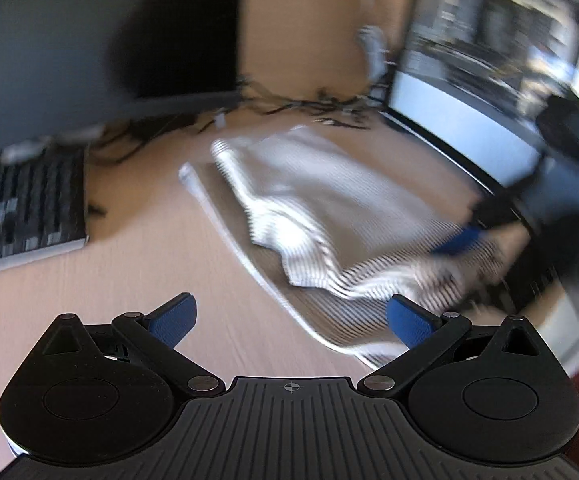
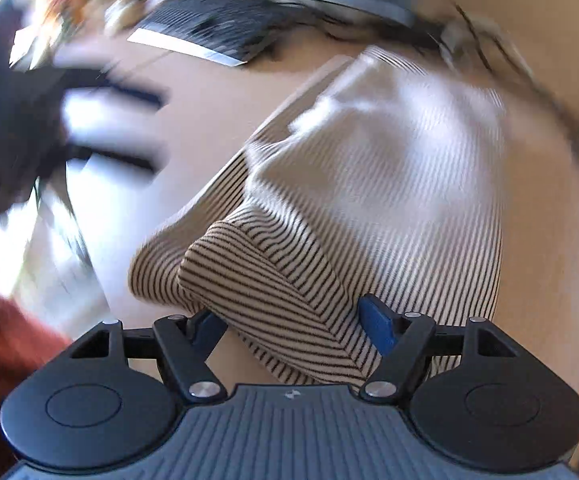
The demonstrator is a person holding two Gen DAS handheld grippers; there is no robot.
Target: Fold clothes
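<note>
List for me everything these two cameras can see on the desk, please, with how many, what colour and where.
Striped knit garment: one, cream with thin dark stripes, lying bunched on the desk, one fold between the right gripper's fingers.
Light wooden desk: one, pale tan, under everything.
Black keyboard: one, black keys on a pale base, at the left of the left wrist view.
Computer monitor: one, dark frame, lit screen, behind the garment at the right.
Tangled dark cables: several, black, along the back of the desk.
White cable: one, lying beside the garment.
Left gripper: one, black with blue fingers, open, above bare desk.
Right gripper: one, black with blue fingers, around the garment fold.
</note>
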